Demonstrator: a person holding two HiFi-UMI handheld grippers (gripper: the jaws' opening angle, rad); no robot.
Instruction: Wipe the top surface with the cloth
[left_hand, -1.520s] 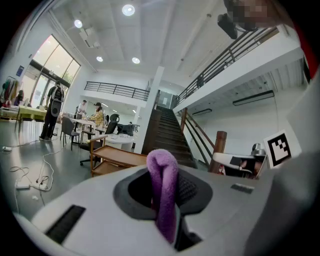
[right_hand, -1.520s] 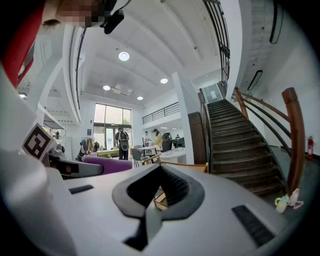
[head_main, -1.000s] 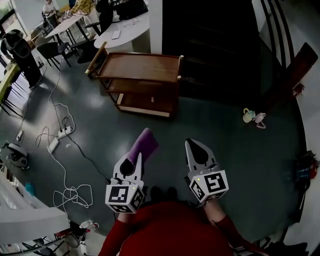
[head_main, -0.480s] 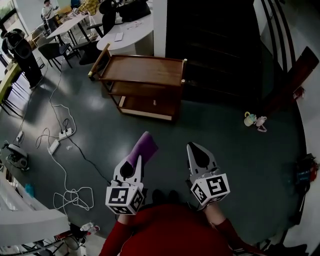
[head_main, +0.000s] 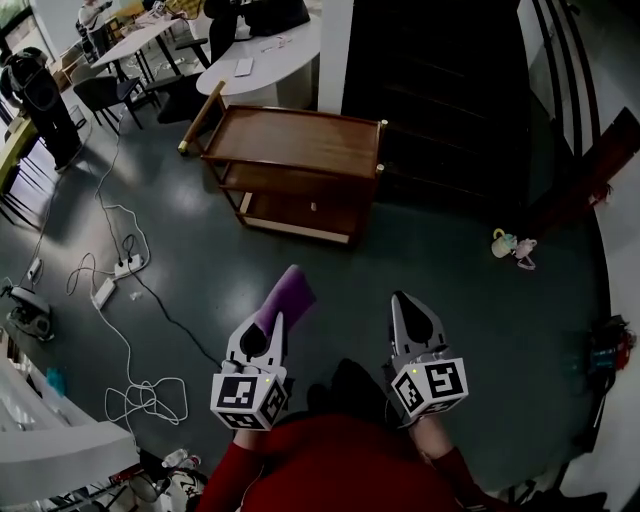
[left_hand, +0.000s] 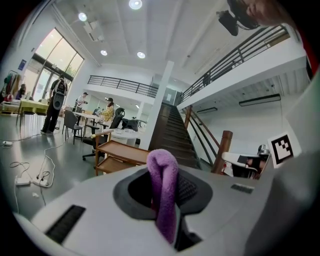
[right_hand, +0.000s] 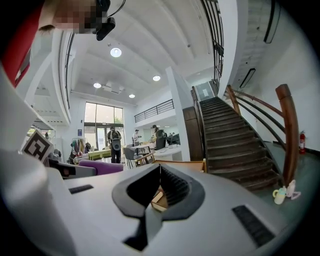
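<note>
The left hand-held gripper (head_main: 272, 322) is clamped on a purple cloth (head_main: 287, 293). The cloth is folded between the jaws, and its free end sticks out past the tips toward 12 o'clock. In the left gripper view the cloth (left_hand: 164, 187) stands upright in the middle of the jaws and hides the place where they meet. The right hand-held gripper (head_main: 407, 300) is just beside it at 3 o'clock. Its jaws are together at the tips and nothing is between them. Both are held in the air above the dark floor (head_main: 450, 300), close in front of the person's red clothing (head_main: 330, 465). The wooden cart (head_main: 300, 140) stands well apart at 12 o'clock. Its top is bare, and the cloth does not touch it. In the right gripper view a part of this cart (right_hand: 157, 197) shows through the hollow between the closed jaws. Behind the cart, at 12 o'clock, there is a white table (head_main: 275, 55), and a dark staircase (head_main: 440, 90) goes up at 1 o'clock. White cables (head_main: 120, 330) lie on the floor at 9 o'clock. Some small pale objects (head_main: 507, 244) lie on the floor at 2 o'clock; I cannot tell what they are.
</note>
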